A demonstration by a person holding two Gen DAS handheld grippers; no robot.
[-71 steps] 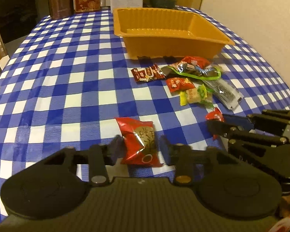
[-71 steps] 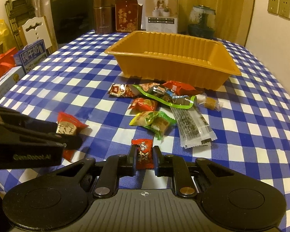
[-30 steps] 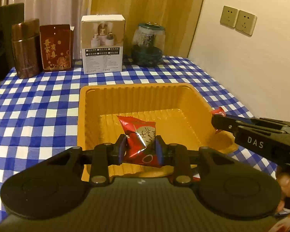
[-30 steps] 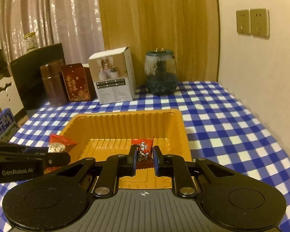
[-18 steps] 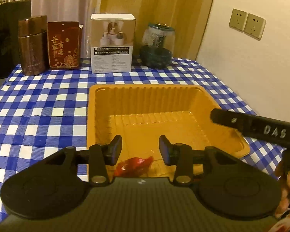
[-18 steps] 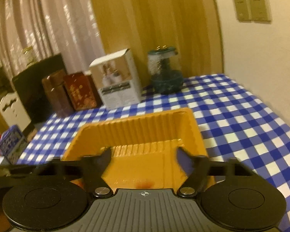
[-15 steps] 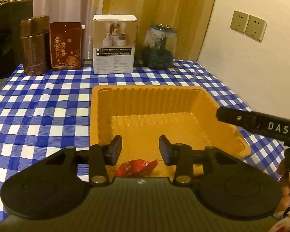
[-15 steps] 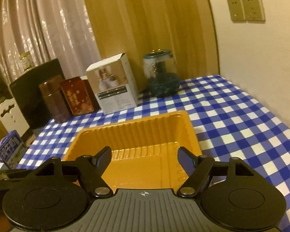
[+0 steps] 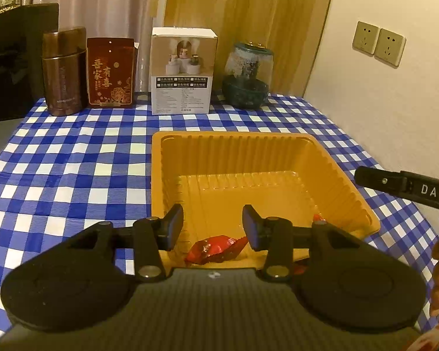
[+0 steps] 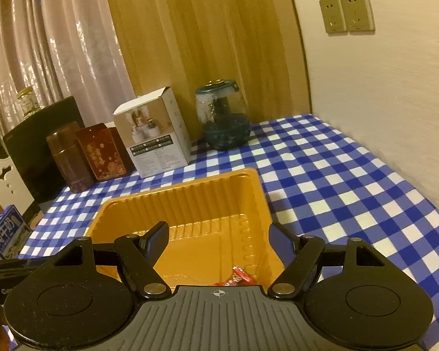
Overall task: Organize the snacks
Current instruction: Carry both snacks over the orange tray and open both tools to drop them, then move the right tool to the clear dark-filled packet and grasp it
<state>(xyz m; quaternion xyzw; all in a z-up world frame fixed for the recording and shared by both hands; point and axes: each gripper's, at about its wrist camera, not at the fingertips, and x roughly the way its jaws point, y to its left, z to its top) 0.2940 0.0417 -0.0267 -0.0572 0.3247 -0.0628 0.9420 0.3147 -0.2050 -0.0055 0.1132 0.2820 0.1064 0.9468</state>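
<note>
An orange plastic tray (image 9: 348, 175) stands on the blue checked tablecloth; it also shows in the right wrist view (image 10: 248, 187). A red snack packet (image 9: 216, 248) lies on the tray floor at its near edge, just below my open, empty left gripper (image 9: 213, 228). A smaller red snack (image 10: 238, 278) lies at the near right of the tray, under my open, empty right gripper (image 10: 219, 239). The right gripper's finger (image 9: 395, 184) shows at the right of the left wrist view, over the tray's right rim.
At the table's back stand a brown canister (image 9: 63, 70), a red box (image 9: 109, 77), a white carton (image 9: 183, 73) and a glass jar (image 9: 247, 77). A wall (image 9: 395, 102) runs along the right. A blue milk carton (image 10: 7, 234) sits at the left.
Both grippers carried their red snacks from the table over the tray, opened and dropped them in. In the last half second both have drawn back a little, staying open.
</note>
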